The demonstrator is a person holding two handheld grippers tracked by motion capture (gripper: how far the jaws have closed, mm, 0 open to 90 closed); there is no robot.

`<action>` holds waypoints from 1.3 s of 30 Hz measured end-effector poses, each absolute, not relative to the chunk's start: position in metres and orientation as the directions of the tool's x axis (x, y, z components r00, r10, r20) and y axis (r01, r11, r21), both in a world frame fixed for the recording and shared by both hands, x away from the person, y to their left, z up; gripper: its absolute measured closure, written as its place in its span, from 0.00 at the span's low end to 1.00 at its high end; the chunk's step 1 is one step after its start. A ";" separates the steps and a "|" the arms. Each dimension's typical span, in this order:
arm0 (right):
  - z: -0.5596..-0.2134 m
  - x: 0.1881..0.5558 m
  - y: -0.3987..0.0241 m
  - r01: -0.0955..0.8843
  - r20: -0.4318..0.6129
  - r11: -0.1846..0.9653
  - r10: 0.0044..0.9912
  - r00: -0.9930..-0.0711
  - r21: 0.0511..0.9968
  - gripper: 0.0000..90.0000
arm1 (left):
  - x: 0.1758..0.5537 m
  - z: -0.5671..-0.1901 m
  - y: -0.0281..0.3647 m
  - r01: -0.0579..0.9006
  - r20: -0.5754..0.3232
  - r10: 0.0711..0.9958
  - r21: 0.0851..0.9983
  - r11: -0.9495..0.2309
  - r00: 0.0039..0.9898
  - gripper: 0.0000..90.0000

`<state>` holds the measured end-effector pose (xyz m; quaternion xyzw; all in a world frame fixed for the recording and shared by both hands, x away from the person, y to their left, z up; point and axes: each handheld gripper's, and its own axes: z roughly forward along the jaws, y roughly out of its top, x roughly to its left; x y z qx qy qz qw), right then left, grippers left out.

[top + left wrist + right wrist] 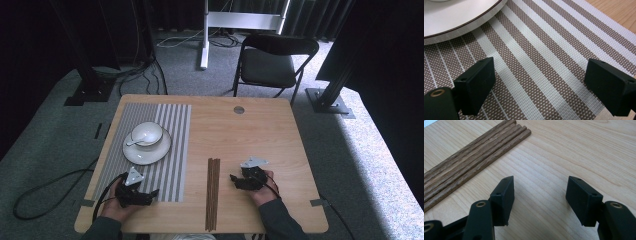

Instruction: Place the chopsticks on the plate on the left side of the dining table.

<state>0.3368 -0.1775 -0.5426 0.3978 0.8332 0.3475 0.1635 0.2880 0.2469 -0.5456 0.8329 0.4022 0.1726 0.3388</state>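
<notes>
While both claws rest low over the table, nothing is yet held. Right claw: jaws spread wide, bare wood between them, aimed toward the chopsticks, which lie just beside it, untouched. Left claw: jaws likewise agape over the striped mat, near the plate. Chopsticks: bundled side by side to the right of the mat, long axis running from the near table edge straight away from the person, far ends pointing toward the chair. Judged progress: the very start; approaching, grasping and placing the chopsticks all remain. Bowl and spoon sit on the plate.
</notes>
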 end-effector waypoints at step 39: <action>-0.534 0.323 -0.160 0.532 0.039 0.443 0.741 -0.670 0.721 0.49 | 0.288 -0.546 0.247 0.553 0.015 0.787 0.703 -0.447 0.617 0.11</action>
